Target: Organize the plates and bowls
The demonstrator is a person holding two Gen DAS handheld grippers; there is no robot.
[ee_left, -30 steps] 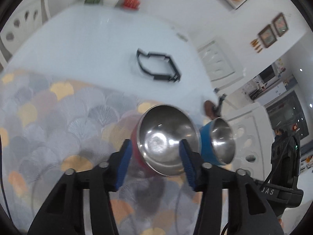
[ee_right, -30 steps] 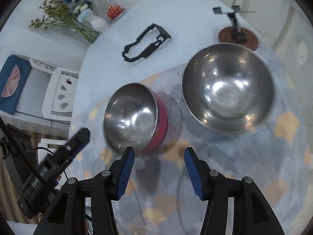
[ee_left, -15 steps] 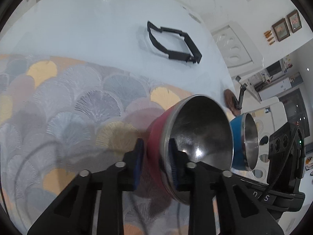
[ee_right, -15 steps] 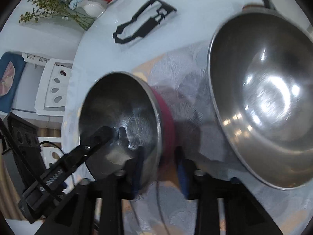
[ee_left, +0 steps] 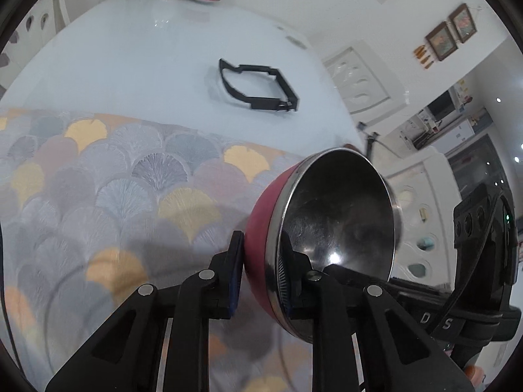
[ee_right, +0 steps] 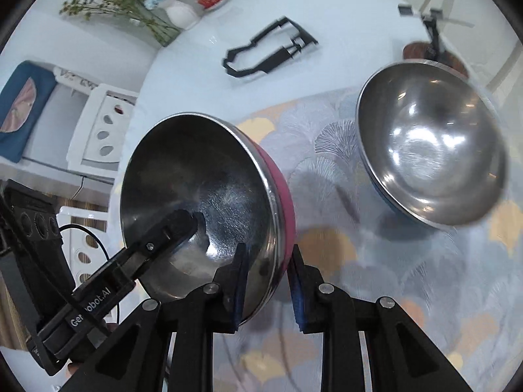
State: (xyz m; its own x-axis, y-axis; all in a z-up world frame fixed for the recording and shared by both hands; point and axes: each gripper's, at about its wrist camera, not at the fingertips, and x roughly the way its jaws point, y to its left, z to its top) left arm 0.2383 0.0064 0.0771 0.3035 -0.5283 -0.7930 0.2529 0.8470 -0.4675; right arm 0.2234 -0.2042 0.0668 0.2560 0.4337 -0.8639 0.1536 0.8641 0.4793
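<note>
Two bowls: red bowl (ee_right: 209, 196) clamped at rim by left gripper (ee_left: 261, 271) fingers and right gripper (ee_right: 266, 281) fingers; blue bowl (ee_right: 428, 150) free.

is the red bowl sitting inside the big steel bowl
No, the red-sided steel bowl is pinched at its rim, apart from the large steel bowl on the placemat.

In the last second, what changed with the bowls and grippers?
Both the left gripper and the right gripper closed on the red bowl's rim from opposite sides and tilted it up. The blue bowl and black frame stayed put.
</note>
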